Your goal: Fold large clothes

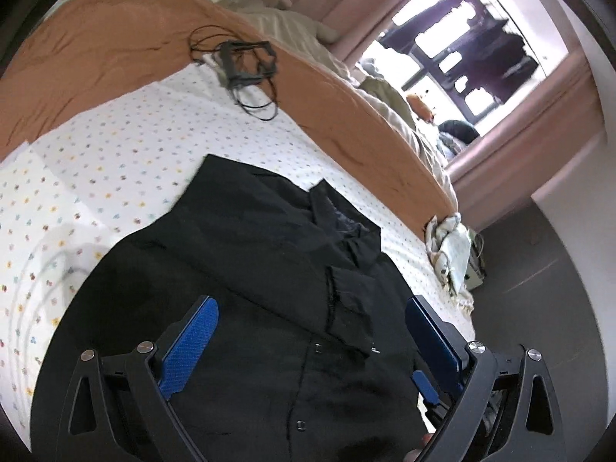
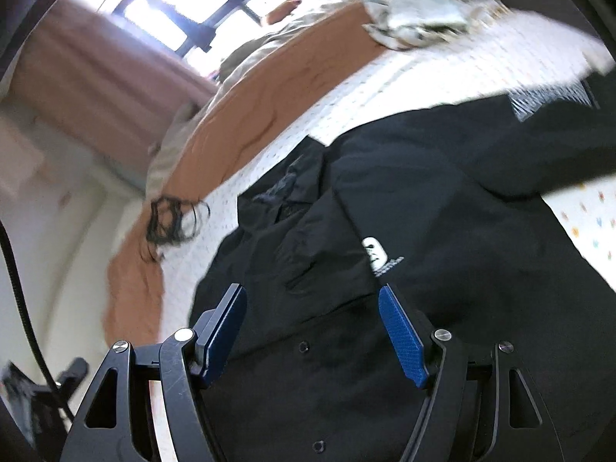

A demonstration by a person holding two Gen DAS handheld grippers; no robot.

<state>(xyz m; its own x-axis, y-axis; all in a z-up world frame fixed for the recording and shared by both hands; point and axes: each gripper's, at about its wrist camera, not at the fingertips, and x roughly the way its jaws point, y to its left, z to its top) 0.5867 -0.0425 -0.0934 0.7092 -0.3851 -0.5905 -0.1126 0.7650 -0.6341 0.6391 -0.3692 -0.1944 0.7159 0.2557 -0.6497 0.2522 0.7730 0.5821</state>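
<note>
A large black snap-button jacket [image 1: 269,269] lies spread on a white dotted bed sheet [image 1: 154,134], collar toward the far side. My left gripper [image 1: 312,302] hovers over its front with the blue pads wide apart and nothing pinched between them. In the right wrist view the same jacket [image 2: 442,192] shows a small white chest logo [image 2: 375,254], and one sleeve [image 2: 558,134] reaches out to the right. My right gripper [image 2: 312,290] stands open above the jacket's front, and its pads grip no cloth. This view is blurred by motion.
An orange blanket [image 1: 115,38] borders the sheet on the far side, with a black frame and tangled cables [image 1: 246,61] on it. A crumpled pale cloth [image 1: 450,246] hangs at the bed's edge. Beyond are pink curtains, a bright window [image 1: 462,38] and dark floor [image 1: 539,288].
</note>
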